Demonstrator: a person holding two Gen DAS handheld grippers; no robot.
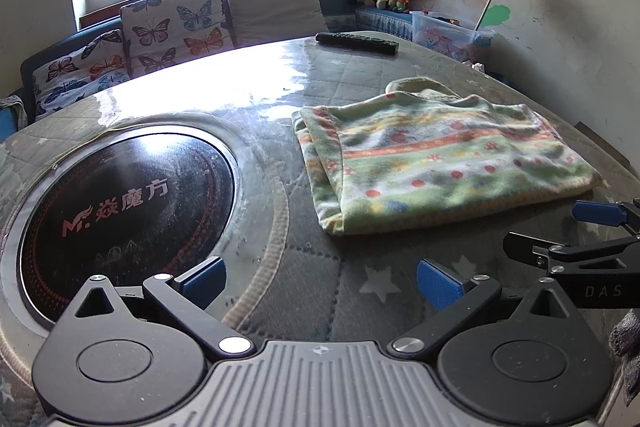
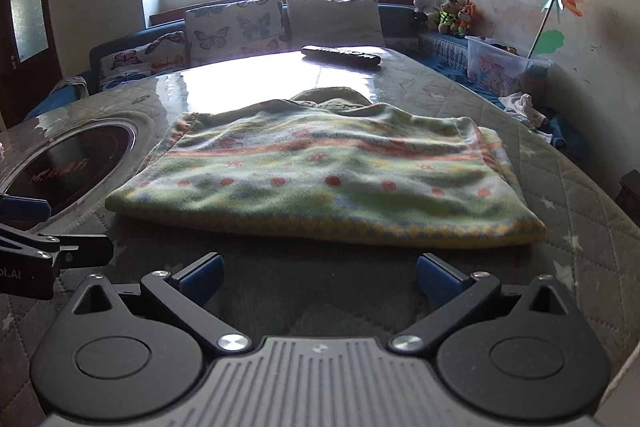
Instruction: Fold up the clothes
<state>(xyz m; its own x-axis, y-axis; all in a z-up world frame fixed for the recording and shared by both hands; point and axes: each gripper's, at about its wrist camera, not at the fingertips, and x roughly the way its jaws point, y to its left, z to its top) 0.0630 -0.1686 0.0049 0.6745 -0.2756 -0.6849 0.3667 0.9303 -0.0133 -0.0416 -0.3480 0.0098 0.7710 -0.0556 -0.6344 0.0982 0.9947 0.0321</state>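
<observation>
Both grippers, left (image 1: 320, 285) and right (image 2: 319, 277), gape wide, empty; the green patterned fleece garment (image 2: 320, 179) lies folded just ahead of the right jaws, likely needing another fold.

Round table (image 1: 280, 291) with a quilted, star-printed cover under a glossy clear sheet, a black inset cooktop (image 1: 124, 211) at its left, bearing a folded green patterned garment (image 1: 444, 163) and, well beyond it, a black remote (image 1: 357, 43).

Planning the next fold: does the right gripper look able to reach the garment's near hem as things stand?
Probably yes: the right gripper is open, facing the patterned garment's near hem, with only bare quilted table cover between them.
</observation>
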